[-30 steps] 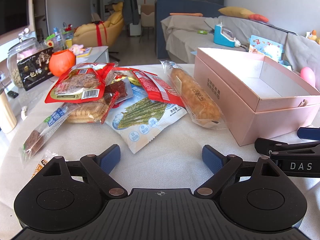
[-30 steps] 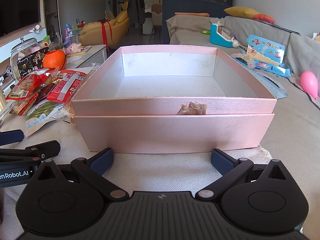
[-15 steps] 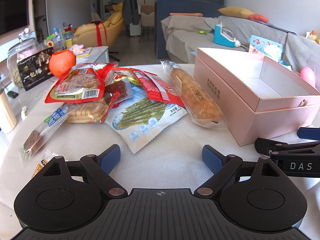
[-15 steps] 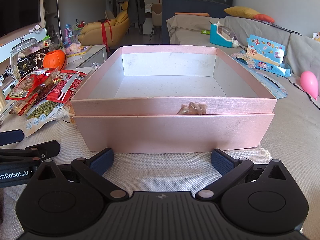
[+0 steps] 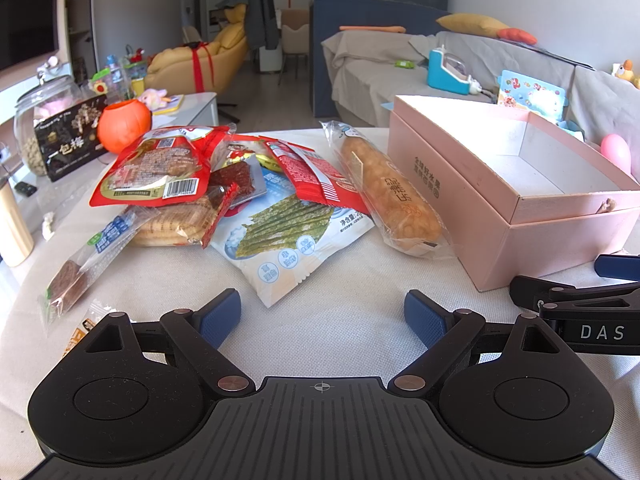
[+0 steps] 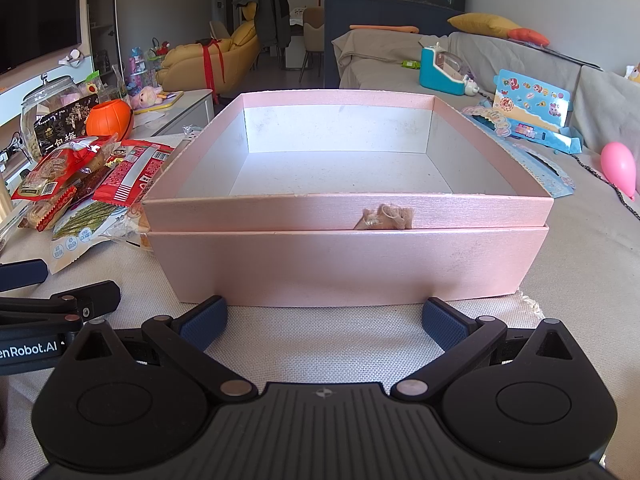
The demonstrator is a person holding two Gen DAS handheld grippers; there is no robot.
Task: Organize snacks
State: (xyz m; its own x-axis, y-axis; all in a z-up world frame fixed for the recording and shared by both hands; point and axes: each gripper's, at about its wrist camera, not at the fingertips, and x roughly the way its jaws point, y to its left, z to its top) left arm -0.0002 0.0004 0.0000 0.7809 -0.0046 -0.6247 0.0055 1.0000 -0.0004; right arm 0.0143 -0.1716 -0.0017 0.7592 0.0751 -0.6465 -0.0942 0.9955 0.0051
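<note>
Sorting has not begun: your left gripper (image 5: 322, 314) and right gripper (image 6: 323, 322) rest spread and empty; the snacks (image 5: 240, 196) lie heaped beside the bare pink box (image 6: 348, 236).

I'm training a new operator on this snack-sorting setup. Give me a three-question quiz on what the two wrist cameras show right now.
1. True or false: the pink box already holds snacks.
2. Which snack lies nearest the box? A) seaweed pack B) long bread stick C) red pack
3. Fill in: both the left gripper and the right gripper are ____, holding nothing.

Key: 1. False, its inside is bare. 2. B. 3. open.
</note>
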